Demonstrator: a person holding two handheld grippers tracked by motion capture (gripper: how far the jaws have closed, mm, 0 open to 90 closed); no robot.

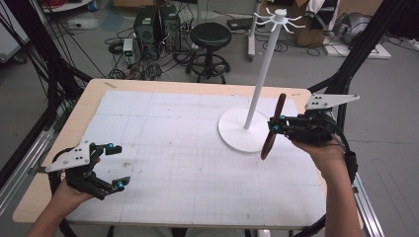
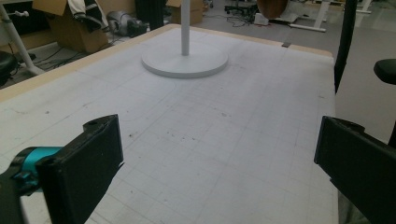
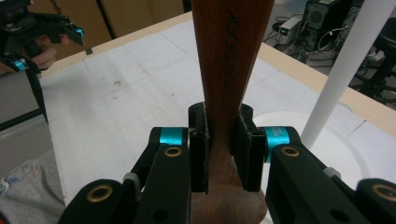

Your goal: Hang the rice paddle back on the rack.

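Observation:
My right gripper hangs over the right side of the table, shut on a dark brown wooden utensil. The utensil stands nearly upright, tilted a little, just right of the white stand's round base. In the right gripper view the pads clamp the narrow neck of the wood, and the stand's pole rises close by. Thin hooks crown that pole. My left gripper rests low at the table's near left corner, jaws wide open with bare mat between them.
A white gridded mat covers the wooden table. Beyond the far edge stand a black stool, computer towers and loose cables. Black frame posts flank the table on both sides.

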